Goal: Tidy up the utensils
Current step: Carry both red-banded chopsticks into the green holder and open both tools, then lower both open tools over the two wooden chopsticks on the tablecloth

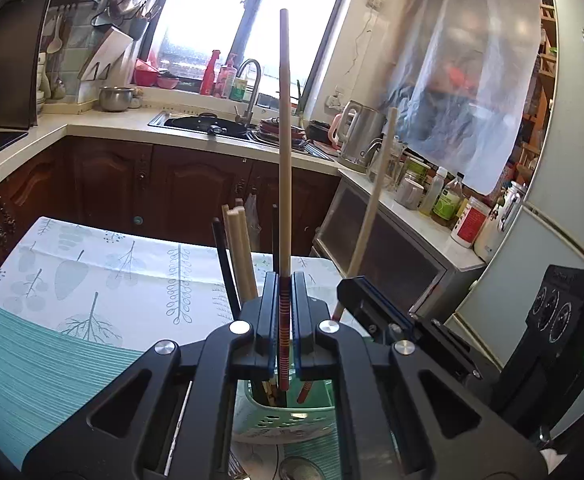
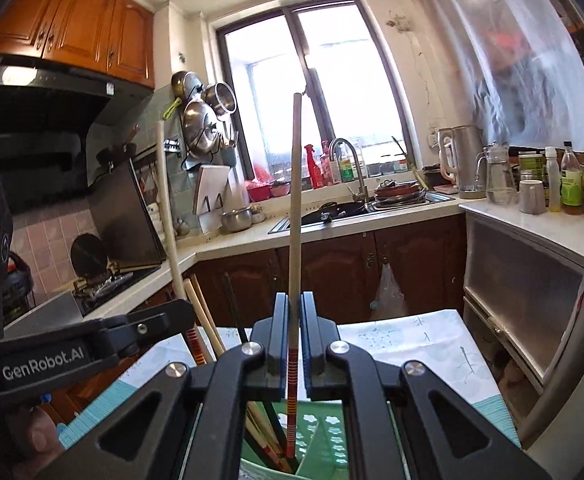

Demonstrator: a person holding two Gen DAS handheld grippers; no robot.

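Observation:
In the left wrist view, my left gripper (image 1: 285,280) is shut on a wooden chopstick (image 1: 285,140) with a red-striped lower end. It stands upright with its tip inside the green perforated holder (image 1: 276,416). Several other chopsticks (image 1: 240,248) stand in that holder. To the right, my right gripper (image 1: 354,288) grips a second, slightly tilted chopstick (image 1: 374,200). In the right wrist view, my right gripper (image 2: 295,300) is shut on that striped chopstick (image 2: 295,200), whose end reaches into the holder (image 2: 324,440). My left gripper (image 2: 172,312) and its chopstick (image 2: 167,200) show at the left.
The holder stands on a table with a leaf-print cloth (image 1: 92,272). Behind it runs a counter with a sink (image 1: 212,122), a kettle (image 1: 358,132) and bottles (image 1: 446,200). A low cabinet (image 1: 392,256) and a fridge (image 1: 532,260) stand close on the right. A hand (image 2: 40,440) holds the left gripper.

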